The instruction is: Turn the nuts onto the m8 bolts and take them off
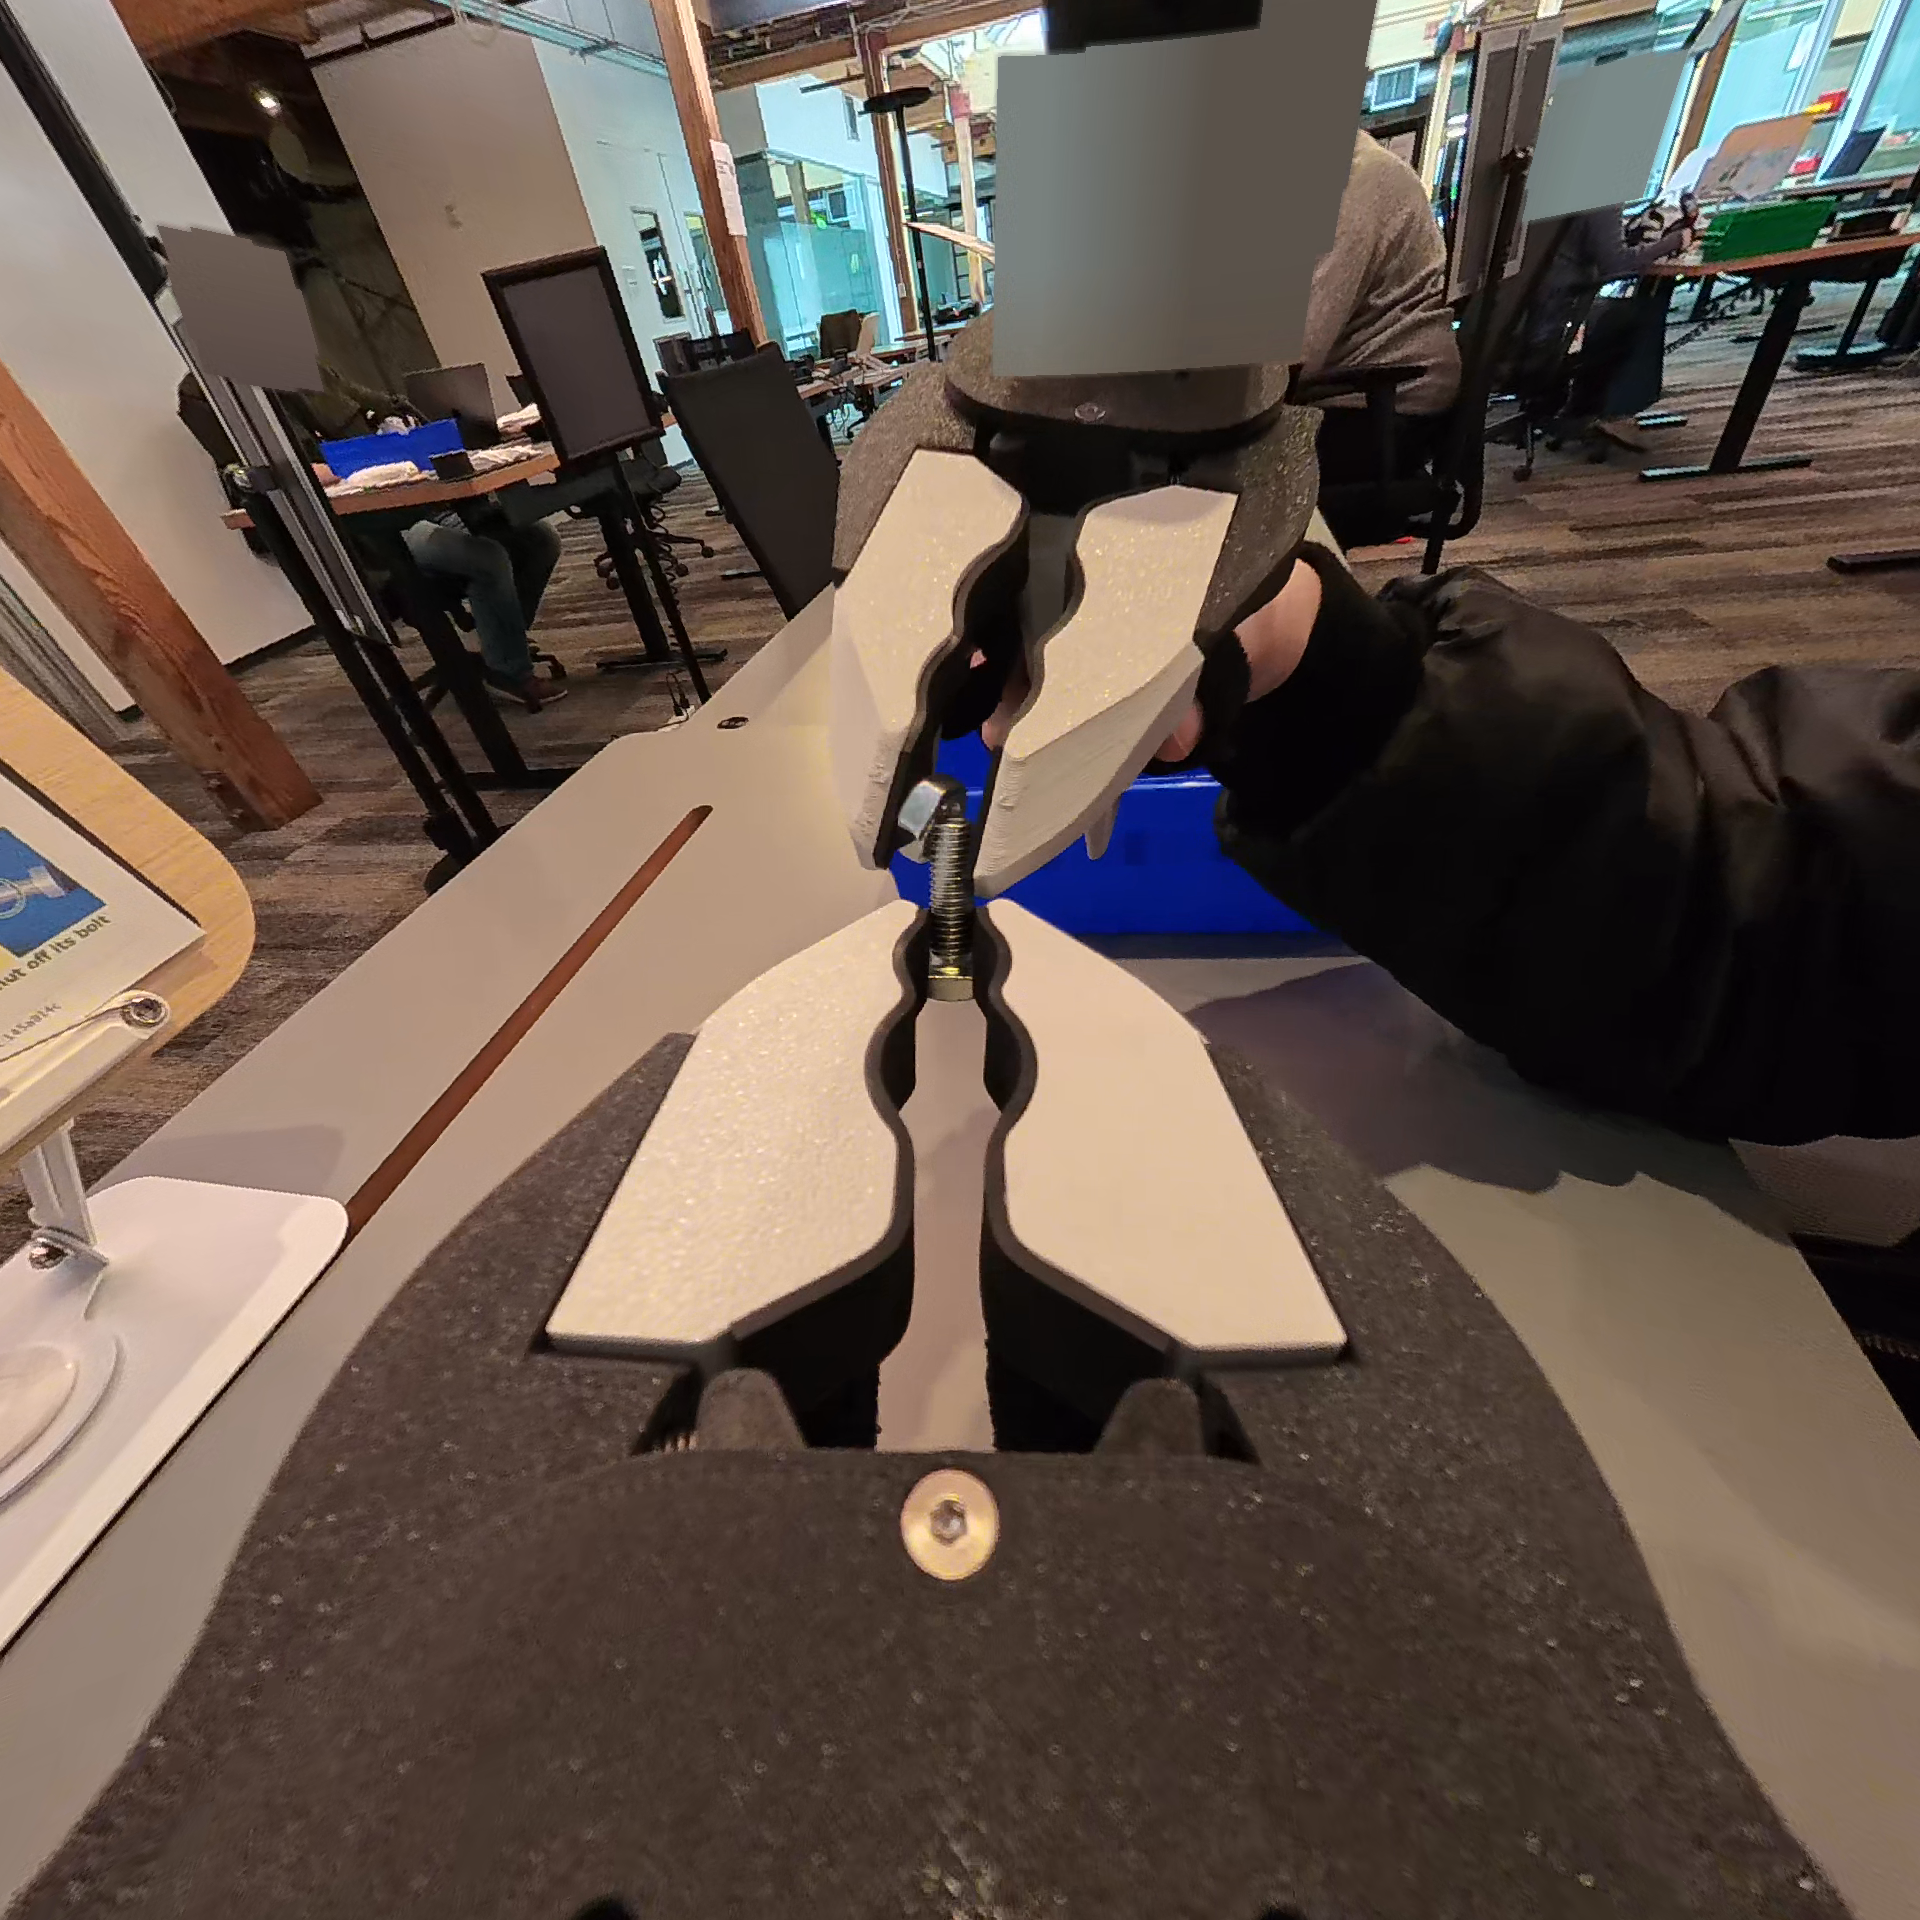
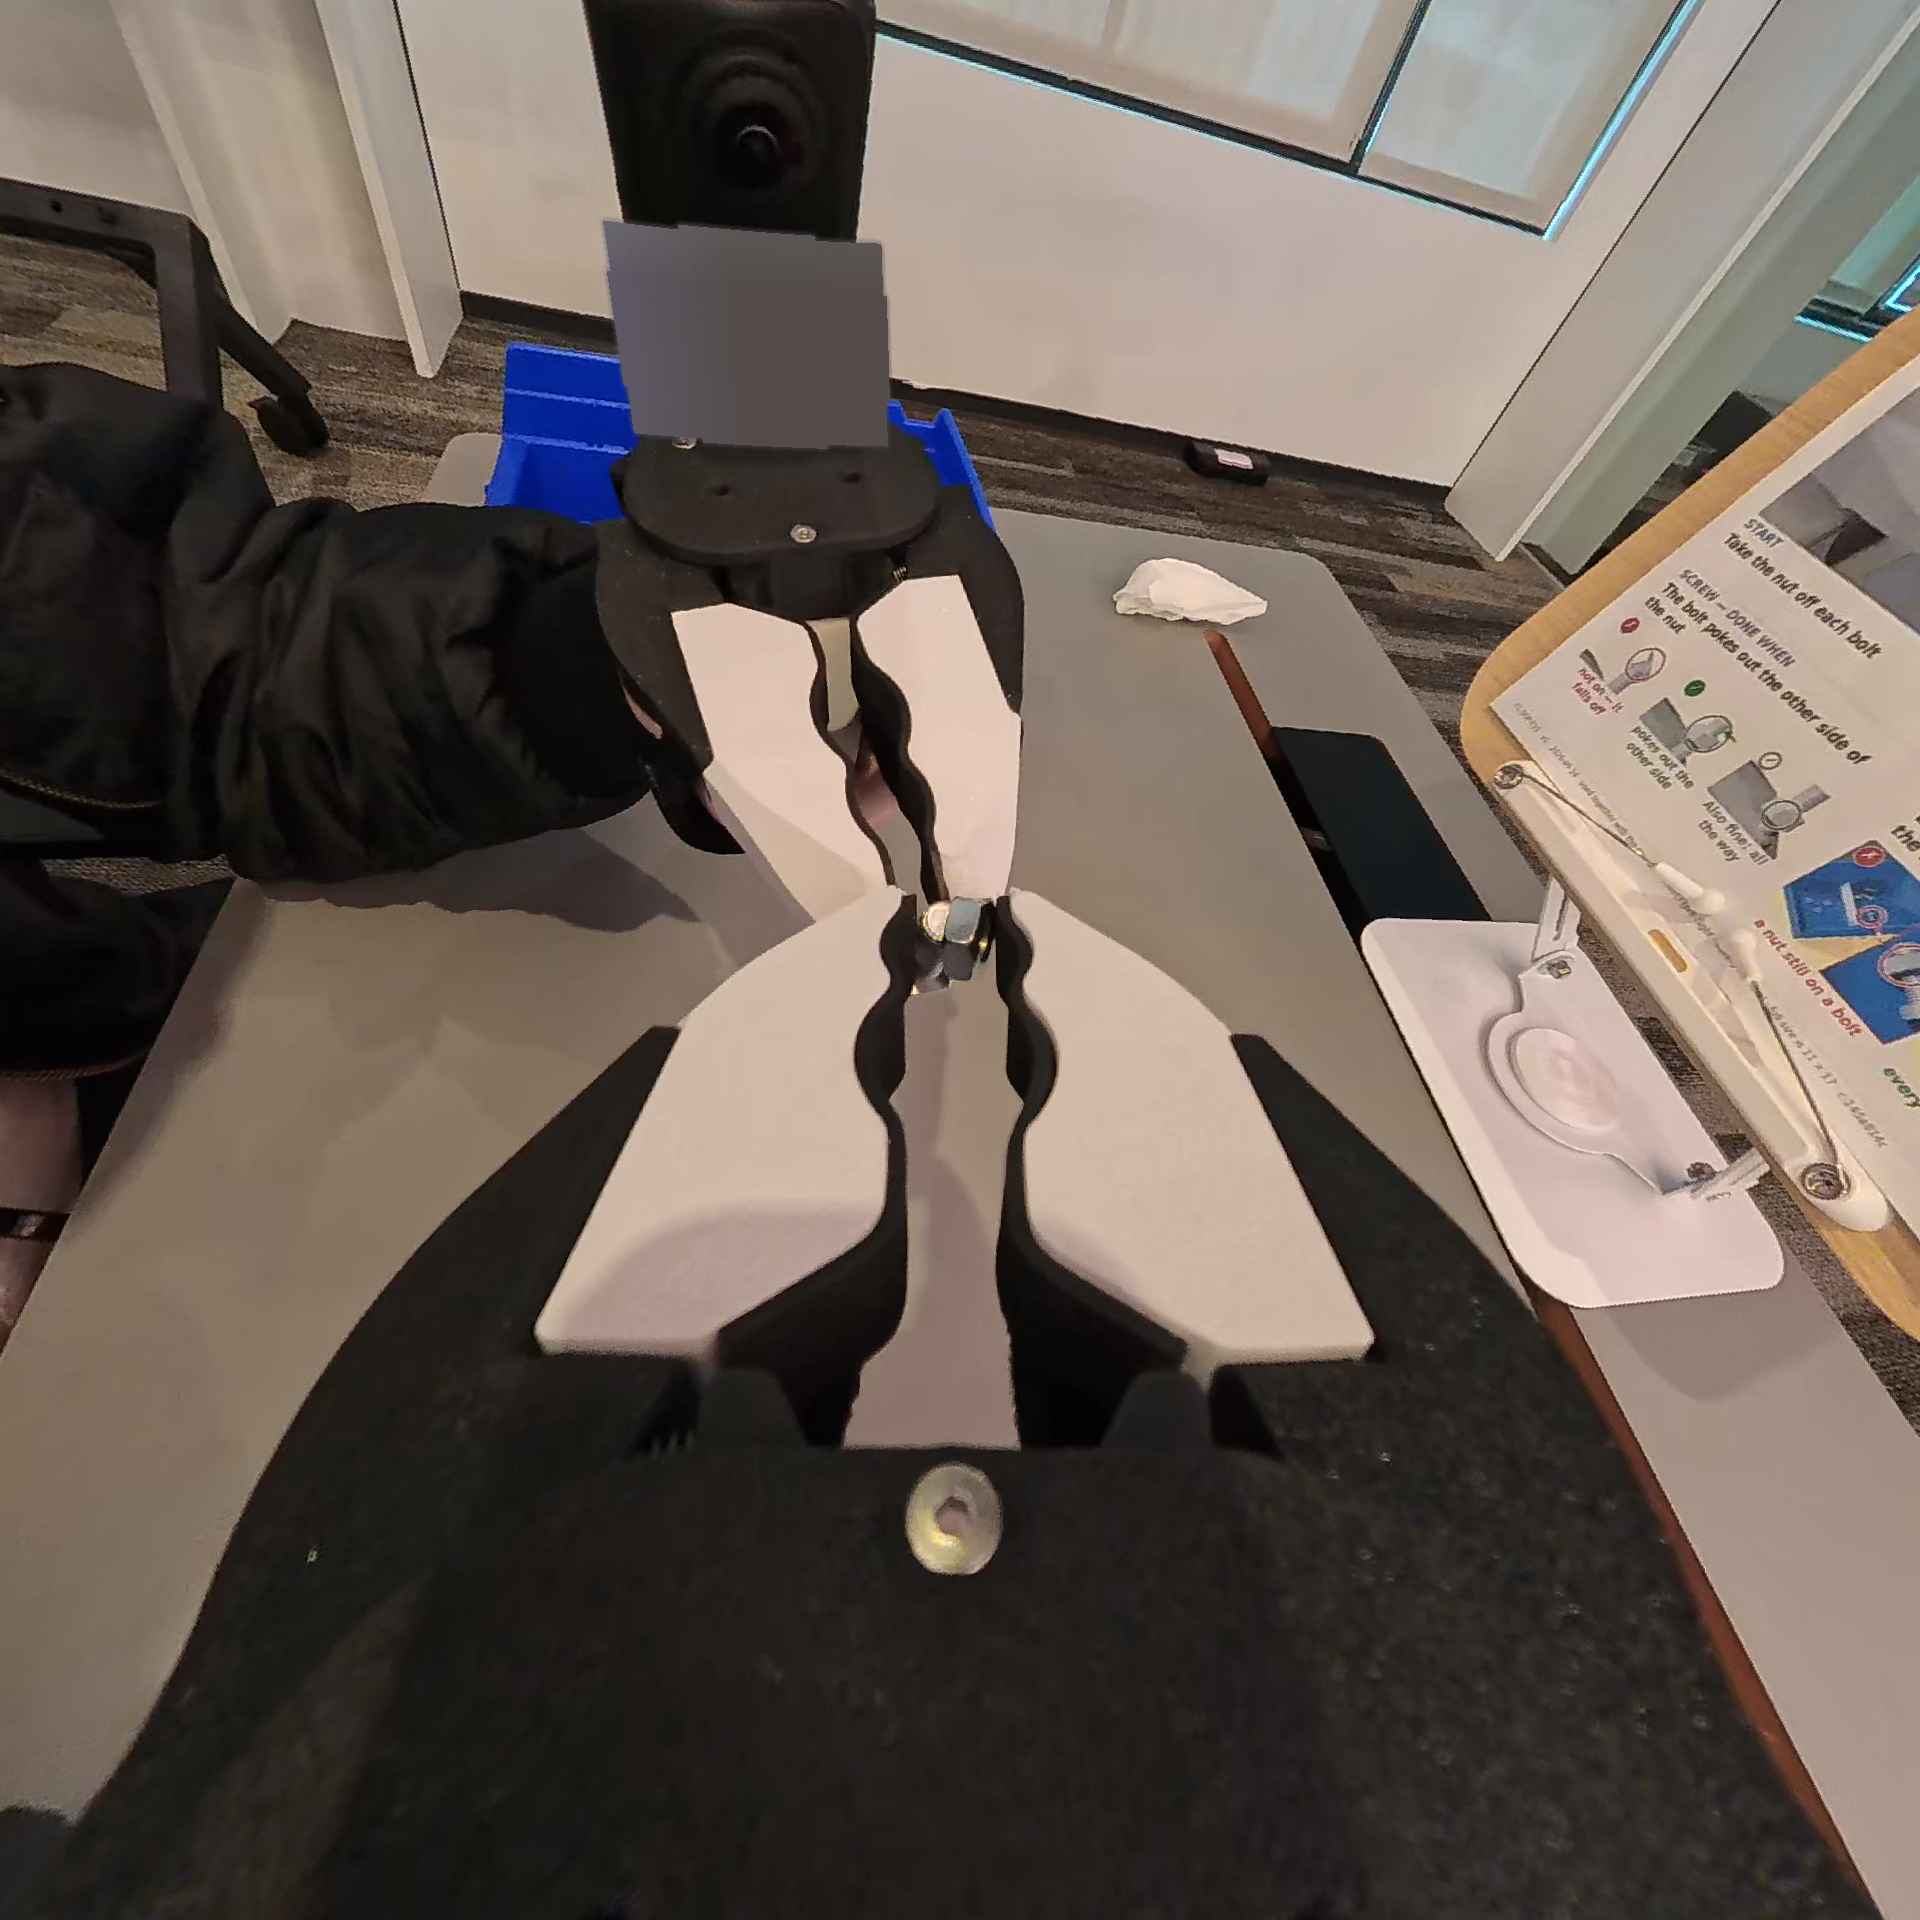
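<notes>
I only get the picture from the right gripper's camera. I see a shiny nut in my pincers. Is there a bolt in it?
Observer: Yes. The left wrist view shows a threaded bolt running from the nut into the left gripper.
Child: Which bit of the bolt is the left one holding?
Observer: The head end; its fingers close around the hex head.
Child: Is the nut far down the bolt?
Observer: No, it sits at the tip, with bare thread below.

Grey table: blue bin, tissue
</notes>
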`<state>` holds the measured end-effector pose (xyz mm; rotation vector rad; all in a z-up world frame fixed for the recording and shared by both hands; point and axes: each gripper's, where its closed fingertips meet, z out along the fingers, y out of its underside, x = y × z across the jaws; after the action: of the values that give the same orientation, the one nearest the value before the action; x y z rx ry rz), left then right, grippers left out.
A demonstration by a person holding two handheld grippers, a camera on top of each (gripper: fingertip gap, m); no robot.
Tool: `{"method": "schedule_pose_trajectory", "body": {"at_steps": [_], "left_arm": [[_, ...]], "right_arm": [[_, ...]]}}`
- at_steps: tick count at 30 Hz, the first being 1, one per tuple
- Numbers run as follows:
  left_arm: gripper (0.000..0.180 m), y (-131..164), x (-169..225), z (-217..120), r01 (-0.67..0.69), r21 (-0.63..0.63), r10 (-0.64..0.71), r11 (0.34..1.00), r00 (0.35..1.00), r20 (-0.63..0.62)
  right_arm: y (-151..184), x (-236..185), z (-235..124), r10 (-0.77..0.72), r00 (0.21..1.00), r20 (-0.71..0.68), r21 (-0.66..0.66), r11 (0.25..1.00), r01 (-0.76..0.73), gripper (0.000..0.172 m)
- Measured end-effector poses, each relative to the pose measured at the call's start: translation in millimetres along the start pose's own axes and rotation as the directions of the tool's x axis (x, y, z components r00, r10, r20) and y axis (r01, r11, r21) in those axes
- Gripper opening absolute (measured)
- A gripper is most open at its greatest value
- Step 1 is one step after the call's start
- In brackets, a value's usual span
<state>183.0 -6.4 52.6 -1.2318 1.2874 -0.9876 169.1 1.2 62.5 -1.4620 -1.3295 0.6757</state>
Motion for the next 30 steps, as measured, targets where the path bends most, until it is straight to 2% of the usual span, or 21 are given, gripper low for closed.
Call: {"method": "schedule_pose_trajectory", "body": {"at_steps": [6,13,30], "left_arm": [[0.007,2.7,5.0,0.6,-0.041,-0.024,0.040,0.999,0.999,-0.017],[0.008,-0.5,3.2,-0.7,-0.028,-0.006,0.028,1.000,1.000,-0.010],[0.007,-14.1,-1.5,-11.5,-0.028,0.049,0.028,0.998,1.000,0.009]], "right_arm": [[2.9,-5.6,-0.7,-0.014,0.999,0.031,-0.018,1.000,0.014,0.013],[-1.1,-4.5,-1.0,-0.045,0.999,0.002,-0.010,0.999,0.045,0.013],[-20.7,-9.3,-8.1,0.050,0.994,0.094,0.139,0.988,-0.063,0.013]]}}
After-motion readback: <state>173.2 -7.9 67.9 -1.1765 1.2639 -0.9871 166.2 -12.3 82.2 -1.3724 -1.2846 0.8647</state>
